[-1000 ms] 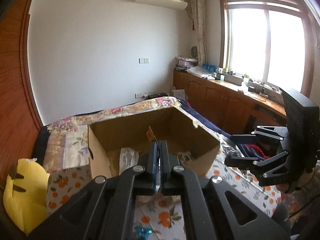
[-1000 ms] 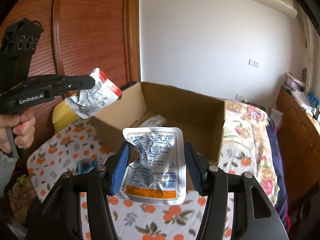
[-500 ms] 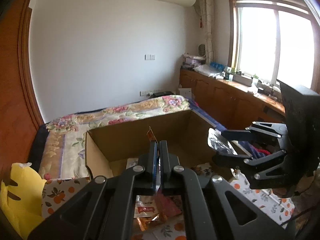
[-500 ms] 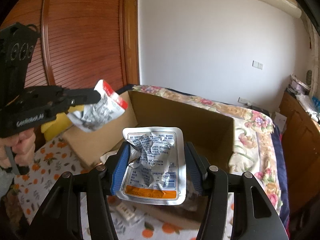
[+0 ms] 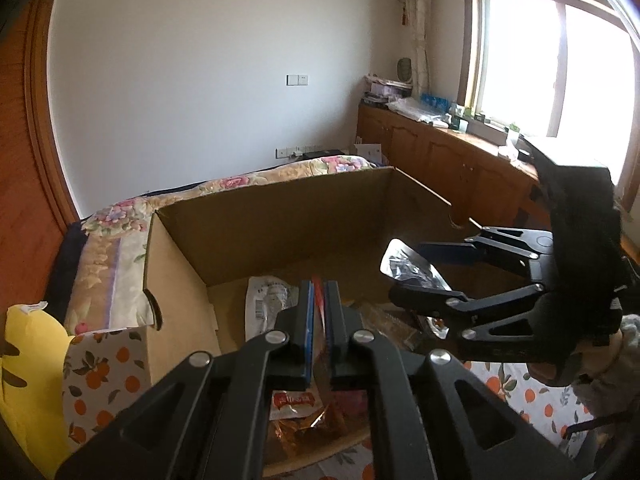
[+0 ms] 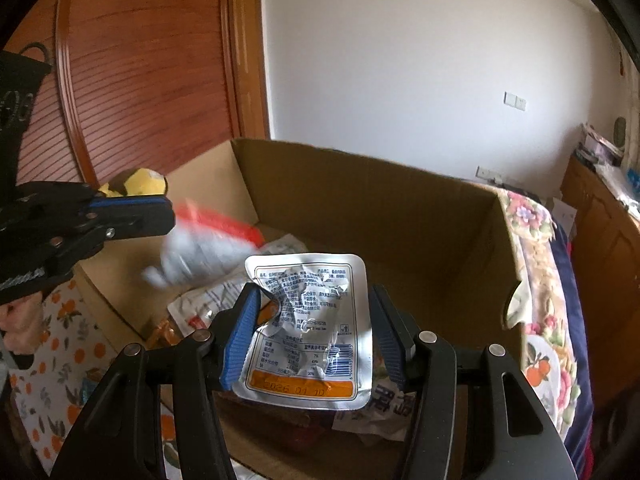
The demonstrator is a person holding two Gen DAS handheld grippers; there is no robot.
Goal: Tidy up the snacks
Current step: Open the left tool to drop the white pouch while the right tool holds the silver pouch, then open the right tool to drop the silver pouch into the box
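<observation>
**Both packets brought over the open box**

A second earlier the cardboard box [image 5: 280, 236] stood ahead of both grippers; by this moment they had come forward and down above its opening. In the right wrist view, the left gripper [image 6: 170, 216] reached in from the left, and the red-edged packet [image 6: 208, 244], blurred, hung lower than before, seemingly slipping from its tip. Its jaws showed a thin gap where earlier they were pressed tight. The right gripper [image 6: 316, 320] kept its jaws at middle width, clamped on the silver packet [image 6: 308, 320], as before. Loose snack packets [image 5: 304, 412] lay on the box floor.
</observation>
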